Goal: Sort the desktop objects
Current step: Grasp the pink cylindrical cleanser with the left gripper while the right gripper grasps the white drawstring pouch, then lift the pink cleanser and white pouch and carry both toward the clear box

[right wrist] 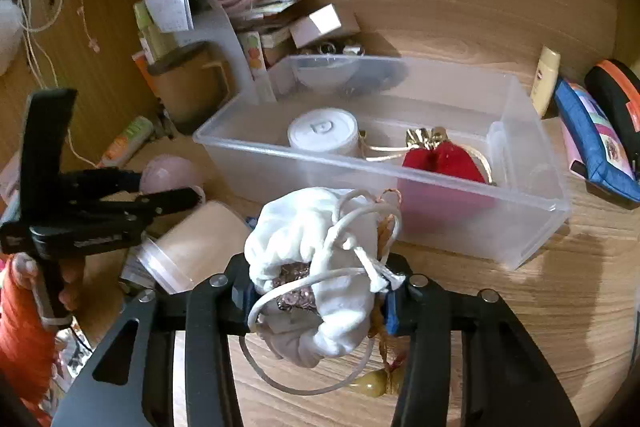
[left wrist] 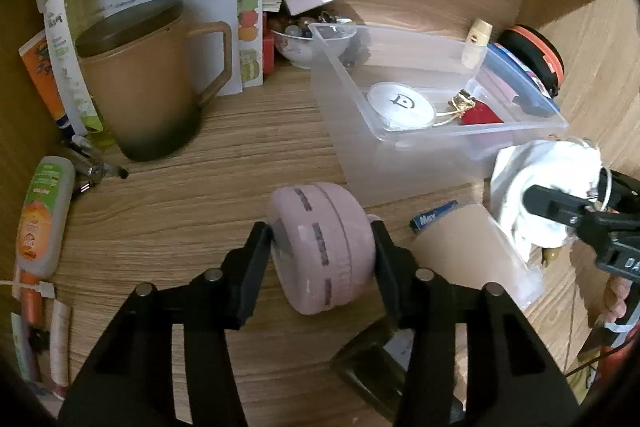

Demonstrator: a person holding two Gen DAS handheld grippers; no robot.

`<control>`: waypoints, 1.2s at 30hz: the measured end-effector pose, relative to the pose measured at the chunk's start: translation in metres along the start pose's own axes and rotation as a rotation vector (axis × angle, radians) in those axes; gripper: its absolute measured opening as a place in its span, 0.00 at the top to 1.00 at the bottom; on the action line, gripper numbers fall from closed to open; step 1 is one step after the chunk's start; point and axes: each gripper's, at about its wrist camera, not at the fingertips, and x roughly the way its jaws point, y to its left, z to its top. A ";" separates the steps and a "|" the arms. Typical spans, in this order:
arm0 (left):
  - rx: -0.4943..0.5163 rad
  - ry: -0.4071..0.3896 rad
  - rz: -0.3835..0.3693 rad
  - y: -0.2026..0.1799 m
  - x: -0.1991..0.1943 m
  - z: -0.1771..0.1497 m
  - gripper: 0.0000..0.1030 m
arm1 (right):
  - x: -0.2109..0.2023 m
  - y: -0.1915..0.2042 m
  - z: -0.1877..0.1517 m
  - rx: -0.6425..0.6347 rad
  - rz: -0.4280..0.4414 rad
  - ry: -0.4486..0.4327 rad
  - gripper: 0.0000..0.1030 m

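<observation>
Wood-grain desk (left wrist: pixel 208 155) carries the clutter, with a wooden back panel behind it.

Left gripper (left wrist: pixel 324 239) has its fingers clamped on a pink case (left wrist: pixel 320 247), a rounded, seamed shape held on its side between the pads, just above the desk. Right gripper (right wrist: pixel 316 299) has its fingers closed on a white pouch (right wrist: pixel 316 251); the pouch's cord loops loosely over and below it, and a yellowish bead hangs on a string underneath.

Just beyond both grippers stands a clear bin (right wrist: pixel 520 227). Inside it sit a white round tub (right wrist: pixel 322 131) toward the left and a red pouch (right wrist: pixel 440 159) with gold trim toward the right. The white pouch is held in front of the bin's near wall; the pink case is near the bin's left end.

Between the two grippers a beige-lidded jar (right wrist: pixel 192 243) lies tilted on the desk.

Farther left stands a brown mug (left wrist: pixel 148 83), with tubes and a bottle (left wrist: pixel 44 215) beside it. Behind the bin is a bowl (left wrist: pixel 308 43) of small trinkets, and to its right a blue pencil case (right wrist: pixel 596 143).
</observation>
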 end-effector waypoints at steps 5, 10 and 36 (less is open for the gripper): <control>-0.037 0.004 -0.022 0.007 0.000 0.001 0.53 | -0.014 -0.004 0.004 0.025 0.007 -0.035 0.61; -0.069 -0.025 -0.031 0.014 -0.010 0.005 0.61 | -0.031 -0.005 0.009 0.029 0.006 -0.071 0.61; 0.028 -0.012 0.097 -0.008 0.010 0.008 0.52 | -0.072 -0.034 0.025 0.085 -0.002 -0.169 0.61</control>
